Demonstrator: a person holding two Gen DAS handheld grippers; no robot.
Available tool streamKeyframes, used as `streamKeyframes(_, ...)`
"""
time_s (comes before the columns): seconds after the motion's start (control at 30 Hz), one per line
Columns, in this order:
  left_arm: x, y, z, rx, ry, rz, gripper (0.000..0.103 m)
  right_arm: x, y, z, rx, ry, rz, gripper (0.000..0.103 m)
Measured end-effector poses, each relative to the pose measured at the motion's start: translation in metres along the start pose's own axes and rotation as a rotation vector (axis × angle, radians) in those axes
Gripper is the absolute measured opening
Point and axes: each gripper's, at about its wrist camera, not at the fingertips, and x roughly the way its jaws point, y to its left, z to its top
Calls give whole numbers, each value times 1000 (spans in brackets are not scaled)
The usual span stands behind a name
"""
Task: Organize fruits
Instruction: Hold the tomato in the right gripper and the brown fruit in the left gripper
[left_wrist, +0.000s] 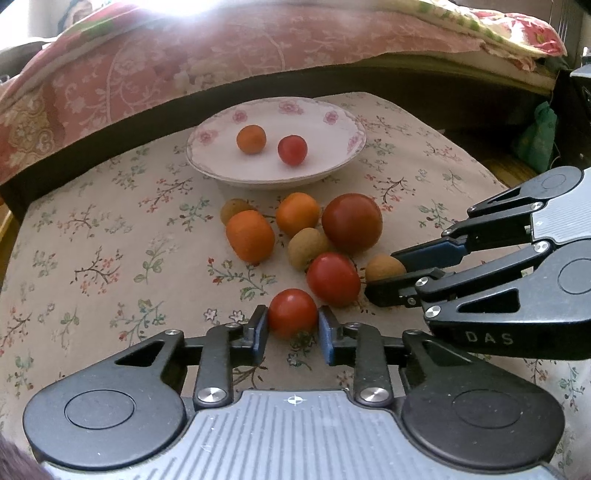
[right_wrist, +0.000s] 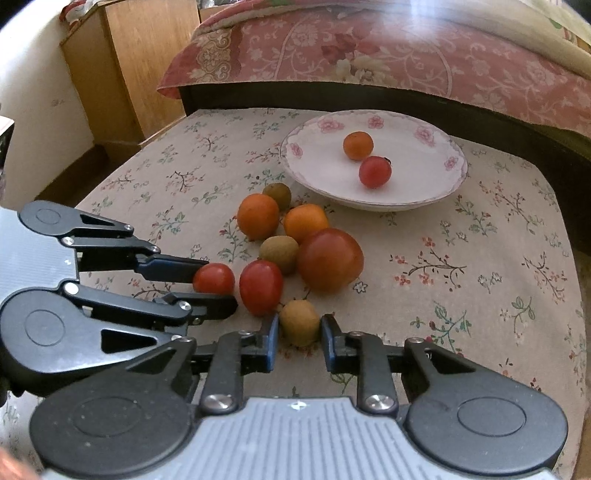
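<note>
On the left, the left gripper (left_wrist: 292, 328) has a small red tomato (left_wrist: 291, 313) sitting between its blue pads (left_wrist: 261, 328); the pads stand at the fruit's two sides, close to or just touching the skin — whether they are actually pressing cannot be told from either view. The tomato still rests on the floral cloth (left_wrist: 110, 236), nearest fruit of the loose heap. Straight ahead of this gripper, past the heap, lies the plate (left_wrist: 207, 162), so the carry would probably be forward and over the other fruit.

Moving right through the heap: an oval orange fruit (left_wrist: 250, 236), a rounder orange one (left_wrist: 297, 214), a brown fruit (left_wrist: 308, 248) tucked between them, a large dark-red tomato (left_wrist: 351, 223) and a longer red tomato (left_wrist: 333, 279), all touching or nearly so.

At the right edge, the right gripper (right_wrist: 299, 334) brackets a small brown fruit (right_wrist: 299, 322) in the same way, fingers either side with a slight gap on the right side, so it looks not yet closed. The plate (right_wrist: 458, 173) lies ahead and to its right, already holding an orange fruit (right_wrist: 357, 145) and a red tomato (right_wrist: 375, 171), which touch.

The cloth covers a low padded surface beside a bed with a pink patterned cover (right_wrist: 369, 55); a wooden cabinet (right_wrist: 122, 70) stands at the left.
</note>
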Motion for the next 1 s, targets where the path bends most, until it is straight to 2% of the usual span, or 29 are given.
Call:
streamKeyframes(0.7,-3,-2,-4,9,5,-25,39,-5,6,-8,-44,10,25,26)
streamKeyframes(1.0,-2,-1,-5,5,0,-7,48,-6,4,-8,-36,11,31,27)
